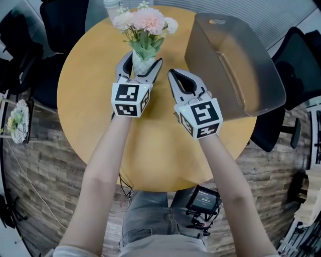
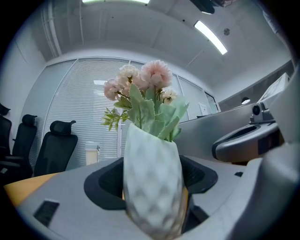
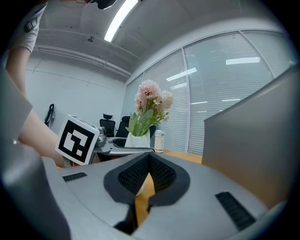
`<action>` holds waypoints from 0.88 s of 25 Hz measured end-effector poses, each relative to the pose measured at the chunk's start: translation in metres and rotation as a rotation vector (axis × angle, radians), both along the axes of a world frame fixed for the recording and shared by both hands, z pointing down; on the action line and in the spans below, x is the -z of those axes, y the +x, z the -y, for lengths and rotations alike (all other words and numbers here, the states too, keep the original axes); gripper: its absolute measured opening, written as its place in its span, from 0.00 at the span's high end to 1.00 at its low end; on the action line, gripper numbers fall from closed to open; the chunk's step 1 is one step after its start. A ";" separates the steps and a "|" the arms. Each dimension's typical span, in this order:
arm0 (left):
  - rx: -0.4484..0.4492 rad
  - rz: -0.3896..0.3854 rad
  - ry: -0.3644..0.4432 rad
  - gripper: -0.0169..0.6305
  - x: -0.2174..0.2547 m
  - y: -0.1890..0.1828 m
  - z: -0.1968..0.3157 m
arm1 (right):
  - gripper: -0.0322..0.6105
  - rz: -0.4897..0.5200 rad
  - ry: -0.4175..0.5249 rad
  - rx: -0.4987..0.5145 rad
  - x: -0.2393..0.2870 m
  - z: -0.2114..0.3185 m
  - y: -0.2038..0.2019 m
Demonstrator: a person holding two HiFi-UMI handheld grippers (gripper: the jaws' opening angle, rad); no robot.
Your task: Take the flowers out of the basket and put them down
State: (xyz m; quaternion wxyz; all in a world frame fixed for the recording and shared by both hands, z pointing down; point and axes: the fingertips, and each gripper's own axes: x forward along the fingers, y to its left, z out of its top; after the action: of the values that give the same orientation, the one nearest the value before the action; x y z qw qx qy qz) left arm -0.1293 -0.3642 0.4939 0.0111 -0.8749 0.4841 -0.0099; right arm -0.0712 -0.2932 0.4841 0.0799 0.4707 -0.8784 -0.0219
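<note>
Pink flowers (image 1: pixel 145 20) with green leaves stand in a white textured vase (image 1: pixel 142 64) over the round yellow table (image 1: pixel 150 150). My left gripper (image 1: pixel 144 59) is shut on the vase, one jaw on each side. In the left gripper view the vase (image 2: pixel 152 183) fills the gap between the dark pads, with the flowers (image 2: pixel 140 82) above. Whether the vase's base touches the table is hidden. My right gripper (image 1: pixel 173 74) is shut and empty, just right of the vase. The grey basket (image 1: pixel 266 75) lies tipped at the table's right.
A bottle (image 1: pixel 111 7) stands at the table's far edge behind the flowers. Dark office chairs (image 1: pixel 301 55) ring the table. A black device (image 1: pixel 203 201) sits by the person's knees. The basket wall (image 3: pixel 253 150) rises close on the right gripper's right.
</note>
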 end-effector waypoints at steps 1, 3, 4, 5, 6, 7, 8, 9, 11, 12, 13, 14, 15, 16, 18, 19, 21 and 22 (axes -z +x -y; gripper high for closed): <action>0.000 -0.001 0.004 0.43 0.000 0.000 0.000 | 0.91 0.000 -0.001 0.001 -0.001 0.000 0.000; -0.002 -0.009 0.013 0.43 0.000 0.001 -0.001 | 0.91 0.003 -0.005 0.001 -0.002 0.001 0.002; -0.003 -0.013 0.017 0.43 0.000 0.001 -0.001 | 0.91 0.003 -0.007 0.000 -0.003 0.001 0.003; -0.003 -0.017 0.020 0.43 0.000 0.002 -0.001 | 0.91 0.004 -0.009 -0.002 -0.004 0.001 0.004; -0.005 -0.020 0.023 0.43 0.000 0.002 -0.002 | 0.91 0.005 -0.012 -0.003 -0.005 0.000 0.005; -0.008 -0.021 0.026 0.43 0.000 0.002 -0.003 | 0.91 0.006 -0.014 -0.005 -0.006 0.000 0.004; -0.013 -0.020 0.029 0.43 0.001 0.002 -0.003 | 0.91 0.008 -0.015 -0.006 -0.006 -0.001 0.003; -0.018 -0.017 0.031 0.43 0.001 0.001 -0.003 | 0.91 0.009 -0.016 -0.007 -0.006 -0.001 0.002; -0.025 -0.014 0.029 0.43 0.000 0.002 -0.004 | 0.91 0.013 -0.015 -0.007 -0.005 -0.001 -0.001; -0.026 -0.017 0.025 0.43 0.000 0.002 -0.004 | 0.91 0.015 -0.014 -0.006 -0.004 -0.001 -0.002; -0.026 -0.021 0.020 0.43 -0.001 0.002 -0.004 | 0.91 0.015 -0.014 -0.004 -0.003 -0.001 -0.002; -0.027 -0.023 0.013 0.43 -0.001 0.002 -0.004 | 0.91 0.015 -0.014 -0.002 -0.003 -0.001 -0.003; -0.029 -0.021 0.008 0.43 -0.002 0.002 -0.003 | 0.91 0.015 -0.014 0.001 -0.003 -0.001 -0.003; -0.033 -0.013 0.005 0.43 -0.002 0.002 -0.003 | 0.91 0.014 -0.014 0.002 -0.003 -0.001 -0.004; -0.044 0.014 0.002 0.43 -0.004 0.003 -0.002 | 0.91 0.013 -0.016 0.002 -0.003 0.000 -0.004; -0.050 0.030 -0.001 0.43 -0.005 0.005 -0.002 | 0.91 0.014 -0.016 0.001 -0.003 0.000 -0.004; -0.061 0.052 -0.014 0.43 -0.008 0.008 -0.002 | 0.91 0.016 -0.018 0.001 -0.001 0.000 -0.002; -0.064 0.055 -0.020 0.42 -0.008 0.009 -0.002 | 0.91 0.016 -0.018 0.001 0.000 0.000 -0.001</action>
State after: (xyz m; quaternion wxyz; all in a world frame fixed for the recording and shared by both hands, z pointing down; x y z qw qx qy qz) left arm -0.1206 -0.3624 0.5021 0.0158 -0.8894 0.4552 -0.0382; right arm -0.0721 -0.2930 0.4845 0.0771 0.4695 -0.8795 -0.0103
